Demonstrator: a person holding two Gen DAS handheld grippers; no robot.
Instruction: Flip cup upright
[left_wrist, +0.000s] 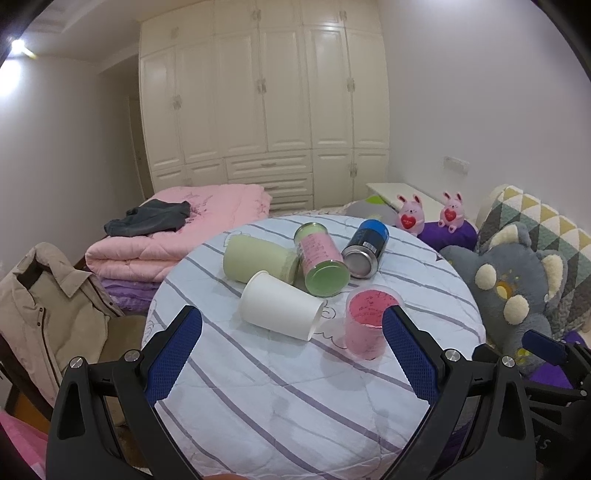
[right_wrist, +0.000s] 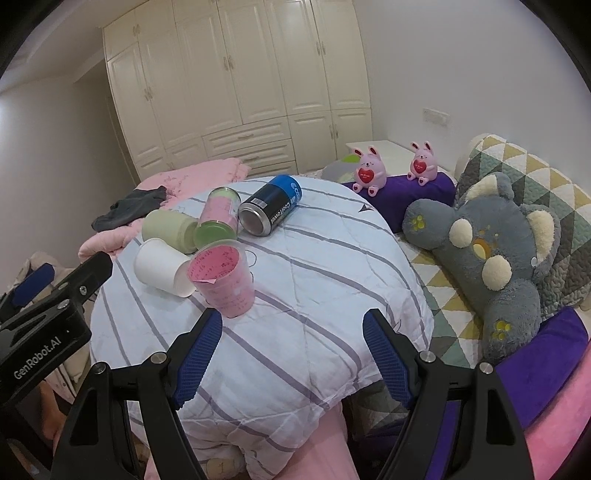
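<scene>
Currently 5 containers sit on a striped quilt (left_wrist: 280, 413) folded into a rounded mound. 1 pink cup (left_wrist: 364, 325) stands upright, mouth up, near the right side of the group. 1 white cup (left_wrist: 279, 310) lies on its side just left of it, open mouth toward the pink cup; from the right wrist view the 2 look touching or nearly so, cannot tell which. Behind the white cup a pale green cup (left_wrist: 258, 260) lies on its side. A pink can (left_wrist: 321, 264) with a green end lies tilted beside it, touching. Farther right a blue can (left_wrist: 365, 249) lies on its side, silver end facing near.

Left gripper (left_wrist: 291, 321): jaws wide apart, holding nothing, hovering over the near part of the quilt. White cup shows between its fingers; right finger overlaps the pink cup in view, contact unclear.

Right gripper (right_wrist: 293, 325): jaws wide apart, empty, hanging near the quilt's near edge, pink cup (right_wrist: 223, 282) just beyond its left finger.

Surroundings: gray plush toy (right_wrist: 495, 251) to the right, 2 pink bunny toys (right_wrist: 367, 170) on a purple cushion (right_wrist: 413, 197) far right, folded pink blanket (left_wrist: 155, 243) with dark clothing far left, cream wardrobe (left_wrist: 258, 96) at the far wall.
</scene>
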